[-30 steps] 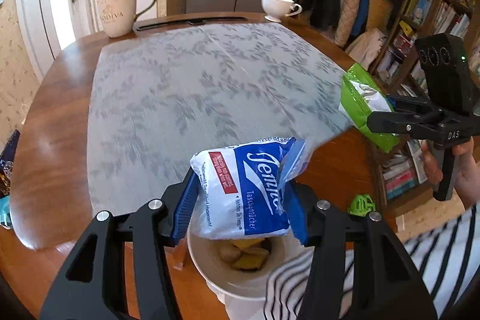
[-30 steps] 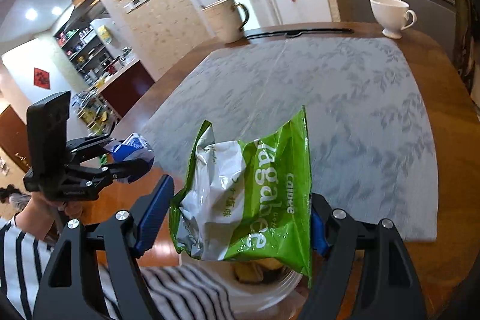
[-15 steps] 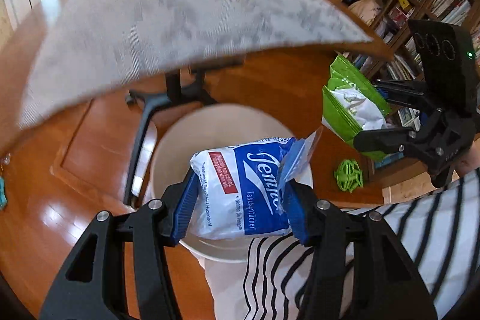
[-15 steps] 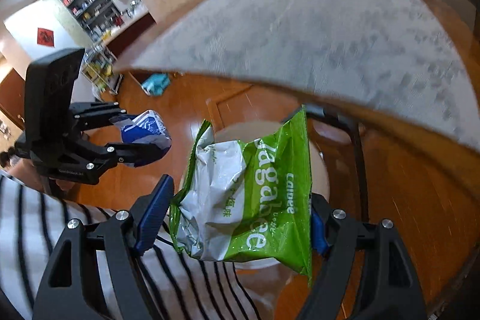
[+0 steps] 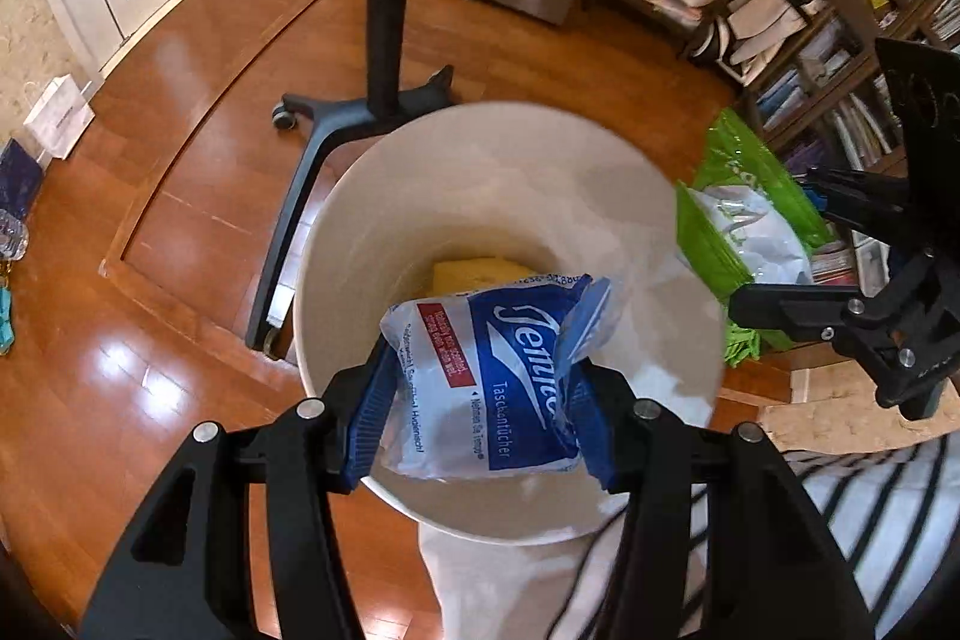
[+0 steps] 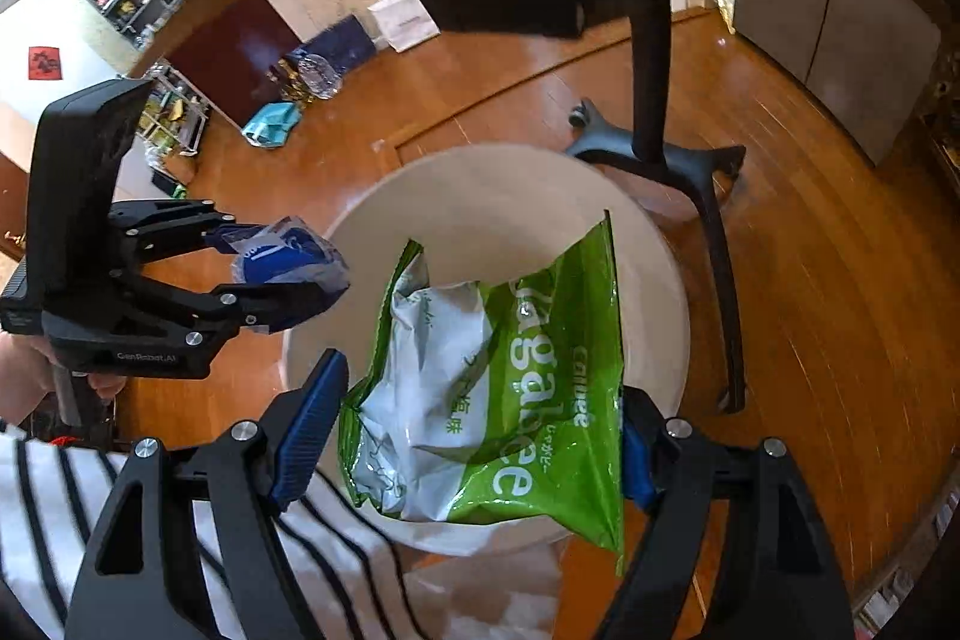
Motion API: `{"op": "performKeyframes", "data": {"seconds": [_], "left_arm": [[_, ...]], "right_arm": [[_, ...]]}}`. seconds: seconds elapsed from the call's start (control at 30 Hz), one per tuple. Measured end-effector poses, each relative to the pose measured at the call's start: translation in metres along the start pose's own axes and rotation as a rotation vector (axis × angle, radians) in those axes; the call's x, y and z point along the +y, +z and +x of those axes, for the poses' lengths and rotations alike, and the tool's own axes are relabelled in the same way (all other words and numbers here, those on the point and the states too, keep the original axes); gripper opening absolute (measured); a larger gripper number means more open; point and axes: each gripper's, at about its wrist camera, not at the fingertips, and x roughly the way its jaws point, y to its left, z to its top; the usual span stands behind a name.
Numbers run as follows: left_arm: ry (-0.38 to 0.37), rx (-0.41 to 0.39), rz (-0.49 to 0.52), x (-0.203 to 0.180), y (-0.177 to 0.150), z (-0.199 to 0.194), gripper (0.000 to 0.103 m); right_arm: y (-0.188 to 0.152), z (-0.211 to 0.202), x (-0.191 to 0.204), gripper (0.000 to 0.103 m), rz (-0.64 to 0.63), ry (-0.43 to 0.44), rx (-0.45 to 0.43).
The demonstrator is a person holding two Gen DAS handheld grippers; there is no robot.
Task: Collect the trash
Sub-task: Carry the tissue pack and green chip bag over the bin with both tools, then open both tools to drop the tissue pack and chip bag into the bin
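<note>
Drop-off step of the trash collection, judging by how things hang: both pieces of rubbish poised over the white bin, nothing let go yet. Left gripper closed on the blue-and-white tissue packet, blue pads pinching it from both sides, packet held above the near part of the bin's mouth in the left wrist view. Right gripper likewise closed on the green snack bag, crumpled and half-collapsed, its lower corner drooping past the near rim of the bin in the right wrist view. From the left wrist view that same bag seems to sit just outside the bin's right rim, though fisheye bending makes this hard to trust; probably over the edge rather than squarely over the opening. Down inside the bin, something yellow, likely earlier rubbish, partly hidden behind the packet. Beyond the bin, a black wheeled stand on the wooden floor, well clear of both grippers. Next move, as a judgement: spread the left fingers to let the packet fall straight into the bin, then carry the snack bag a little further toward the bin's centre before parting the right fingers, since a light, floppy bag released near the rim may catch there or slide out onto the floor.
</note>
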Motion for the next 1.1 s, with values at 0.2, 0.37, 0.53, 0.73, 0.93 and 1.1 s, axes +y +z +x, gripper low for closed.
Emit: {"op": "performKeyframes", "data": {"seconds": [0.2,0.37,0.53,0.73,0.93,1.1], "left_arm": [[0.029,0.015,-0.016,0.009,0.006,0.016,0.054],[0.054,0.019,0.002,0.012,0.009,0.024,0.054],[0.065,0.023,0.014,0.016,0.011,0.03,0.054],[0.063,0.031,0.01,0.021,0.015,0.036,0.068],[0.041,0.029,-0.048,0.027,0.013,0.028,0.098],[0.045,0.027,-0.051,0.027,0.005,0.009,0.098]], "right_arm": [[-0.004,0.017,-0.007,0.076,0.058,-0.021,0.009],[-0.002,0.029,-0.008,0.076,0.061,-0.041,0.013],[0.002,0.034,-0.007,0.076,0.061,-0.052,0.017],[0.003,0.04,-0.009,0.081,0.053,-0.077,0.049],[-0.002,0.029,-0.019,0.094,0.118,-0.051,0.064],[-0.004,-0.001,-0.014,0.094,0.1,-0.039,0.053]]}}
